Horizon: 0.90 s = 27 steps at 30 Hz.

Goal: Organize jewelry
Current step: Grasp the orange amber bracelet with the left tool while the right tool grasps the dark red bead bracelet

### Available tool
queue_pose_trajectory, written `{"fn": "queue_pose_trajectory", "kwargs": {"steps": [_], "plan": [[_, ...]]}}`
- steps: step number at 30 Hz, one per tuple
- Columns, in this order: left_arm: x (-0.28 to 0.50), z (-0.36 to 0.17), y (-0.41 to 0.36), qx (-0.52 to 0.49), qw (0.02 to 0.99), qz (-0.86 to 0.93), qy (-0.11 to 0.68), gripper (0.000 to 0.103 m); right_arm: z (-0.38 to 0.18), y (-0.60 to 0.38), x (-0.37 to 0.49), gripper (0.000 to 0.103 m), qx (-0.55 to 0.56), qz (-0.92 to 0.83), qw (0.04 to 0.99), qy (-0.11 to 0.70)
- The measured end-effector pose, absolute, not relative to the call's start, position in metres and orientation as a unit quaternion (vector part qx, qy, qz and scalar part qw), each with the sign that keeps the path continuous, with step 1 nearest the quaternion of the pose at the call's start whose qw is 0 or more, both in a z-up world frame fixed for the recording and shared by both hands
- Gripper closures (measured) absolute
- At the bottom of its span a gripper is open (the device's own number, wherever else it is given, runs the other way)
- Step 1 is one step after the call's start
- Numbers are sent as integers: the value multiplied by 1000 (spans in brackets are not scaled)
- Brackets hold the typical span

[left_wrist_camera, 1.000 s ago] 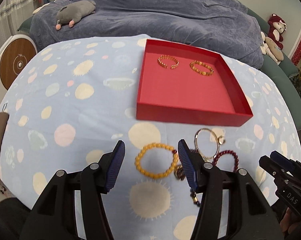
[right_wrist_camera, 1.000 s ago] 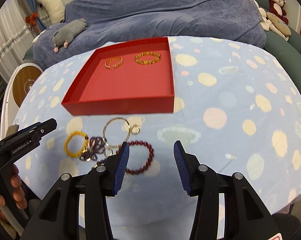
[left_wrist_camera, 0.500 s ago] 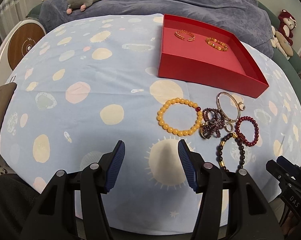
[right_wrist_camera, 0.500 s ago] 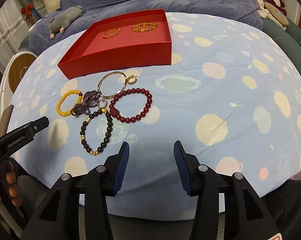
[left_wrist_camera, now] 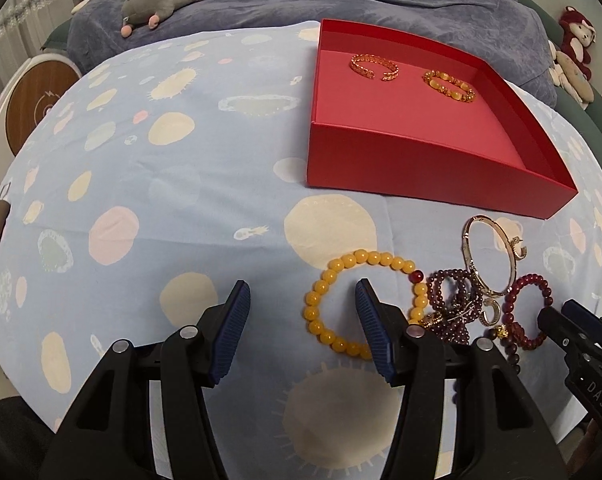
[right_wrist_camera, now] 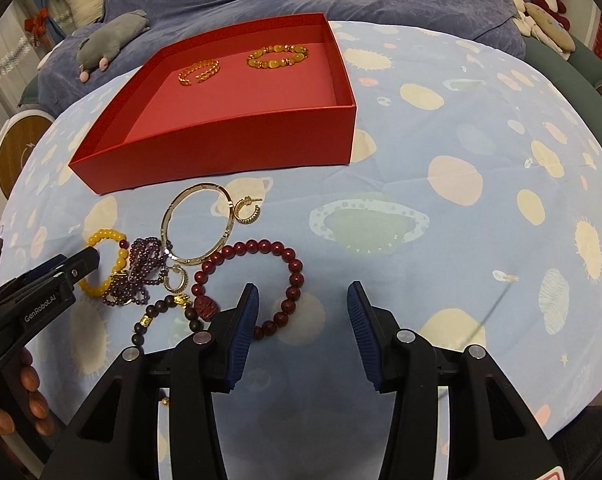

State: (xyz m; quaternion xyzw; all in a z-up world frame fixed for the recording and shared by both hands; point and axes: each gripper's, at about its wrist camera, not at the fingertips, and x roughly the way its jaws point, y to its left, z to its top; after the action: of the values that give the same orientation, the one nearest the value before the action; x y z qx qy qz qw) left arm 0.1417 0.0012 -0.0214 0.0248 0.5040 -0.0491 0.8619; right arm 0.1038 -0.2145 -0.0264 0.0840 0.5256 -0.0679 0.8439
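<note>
1. Left gripper (left_wrist_camera: 303, 328), jaws apart and empty, hovers beside a yellow bead bracelet (left_wrist_camera: 361, 304) at the pile's left.
2. Gold bangle (right_wrist_camera: 199, 224) and dark red bead bracelet (right_wrist_camera: 253, 284) lie near the red tray (right_wrist_camera: 221, 148).
3. Right gripper (right_wrist_camera: 301, 330) gapes empty above the planet-print blue cloth (right_wrist_camera: 461, 152).

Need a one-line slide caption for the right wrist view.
Open right gripper over the dark red bead bracelet; two gold bracelets already in the red box.

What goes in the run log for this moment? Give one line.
left gripper: open, over yellow bead bracelet | right gripper: open, at red bead bracelet | red tray: two bracelets inside
</note>
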Motion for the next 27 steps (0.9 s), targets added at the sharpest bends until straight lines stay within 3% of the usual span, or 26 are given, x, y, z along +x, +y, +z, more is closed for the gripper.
{"fn": "queue_pose_trajectory", "kwargs": {"steps": [3, 5, 10, 27], "plan": [[142, -22, -3, 41, 864, -54, 498, 57, -27, -210, 103, 64, 60, -68, 848, 522], [141, -21, -4, 42, 866, -58, 495, 72, -27, -209, 102, 74, 50, -62, 851, 519], [139, -19, -5, 42, 862, -76, 499, 94, -26, -211, 103, 94, 61, -49, 848, 524], [114, 28, 4, -5, 860, -107, 499, 96, 25, -220, 68, 95, 101, -31, 863, 493]]}}
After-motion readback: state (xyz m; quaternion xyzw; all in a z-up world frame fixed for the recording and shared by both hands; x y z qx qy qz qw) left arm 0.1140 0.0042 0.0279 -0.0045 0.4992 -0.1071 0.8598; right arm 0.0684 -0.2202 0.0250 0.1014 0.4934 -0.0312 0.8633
